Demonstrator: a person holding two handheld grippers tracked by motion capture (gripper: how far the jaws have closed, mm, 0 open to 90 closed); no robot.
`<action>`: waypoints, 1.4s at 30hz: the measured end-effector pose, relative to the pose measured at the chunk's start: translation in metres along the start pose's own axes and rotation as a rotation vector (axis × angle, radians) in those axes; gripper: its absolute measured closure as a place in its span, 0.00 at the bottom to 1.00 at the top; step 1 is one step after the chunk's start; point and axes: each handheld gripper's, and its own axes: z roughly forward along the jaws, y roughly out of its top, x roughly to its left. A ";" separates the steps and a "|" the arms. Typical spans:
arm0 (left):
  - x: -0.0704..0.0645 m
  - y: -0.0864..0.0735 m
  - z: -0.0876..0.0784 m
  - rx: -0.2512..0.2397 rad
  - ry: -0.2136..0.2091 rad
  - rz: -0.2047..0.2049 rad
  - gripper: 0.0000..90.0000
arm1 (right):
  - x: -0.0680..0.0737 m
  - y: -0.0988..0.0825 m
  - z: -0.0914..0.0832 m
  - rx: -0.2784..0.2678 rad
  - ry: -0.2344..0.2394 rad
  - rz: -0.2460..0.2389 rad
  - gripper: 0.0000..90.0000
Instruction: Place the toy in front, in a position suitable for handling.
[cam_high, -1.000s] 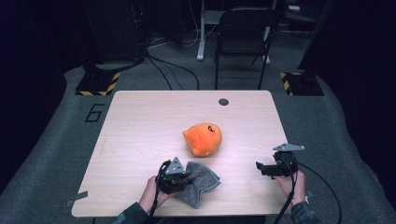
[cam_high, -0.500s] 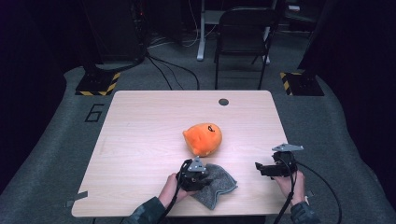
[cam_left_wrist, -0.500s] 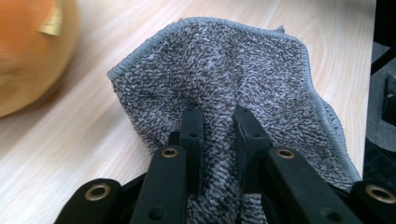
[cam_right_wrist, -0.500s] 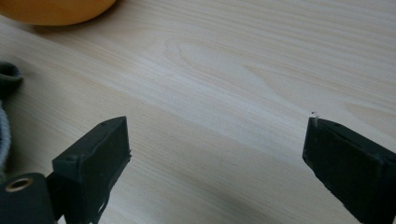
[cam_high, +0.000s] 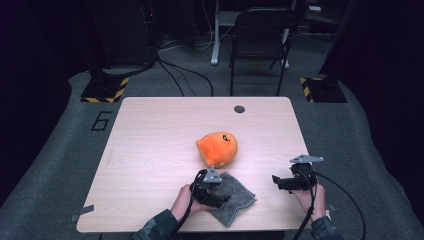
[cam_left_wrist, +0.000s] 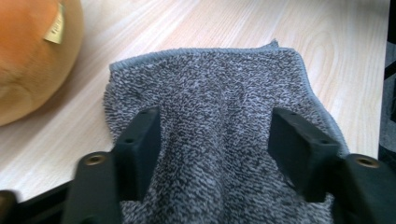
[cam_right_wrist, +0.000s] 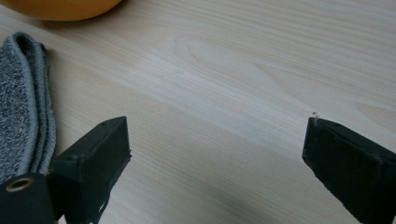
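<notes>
**K:** Left gripper (cam_high: 224, 199) status? Near edge first.

**M:** Jaws have just been opening, now standing apart over the grey cloth (cam_high: 234, 196). Left gripper view: cloth (cam_left_wrist: 219, 130) runs between both jaws, pads clear of it, nothing pinched. Cloth lies folded on the table (cam_high: 150, 150) close to the near edge, just right of the person's left hand (cam_high: 186, 202).

**K:** Right side?

**M:** Right gripper (cam_high: 275, 181) sits low at the table's near right, well apart from the cloth. Its own view: right gripper (cam_right_wrist: 217, 144) jaws wide, bare wood between them, cloth's folded edge (cam_right_wrist: 28, 112) off to the left.

**K:** Farther out?

**M:** Orange plush toy (cam_high: 217, 148) mid-table, just beyond the cloth; can't tell if they touch. Left gripper view puts it (cam_left_wrist: 32, 56) at top left, tag visible. Small dark disc (cam_high: 239, 109) near the far edge. Chair (cam_high: 260, 45) behind the table.
</notes>
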 end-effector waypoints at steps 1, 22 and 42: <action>0.000 -0.001 -0.003 -0.003 0.000 -0.008 0.36 | 0.000 0.000 0.000 -0.002 0.004 -0.008 0.08; 0.051 -0.063 -0.080 -0.074 0.314 -0.180 0.04 | 0.051 0.013 0.001 -0.027 0.097 -0.107 0.06; 0.074 -0.076 -0.072 -0.070 0.371 -0.258 0.00 | 0.170 0.031 0.045 0.058 0.236 -0.402 0.00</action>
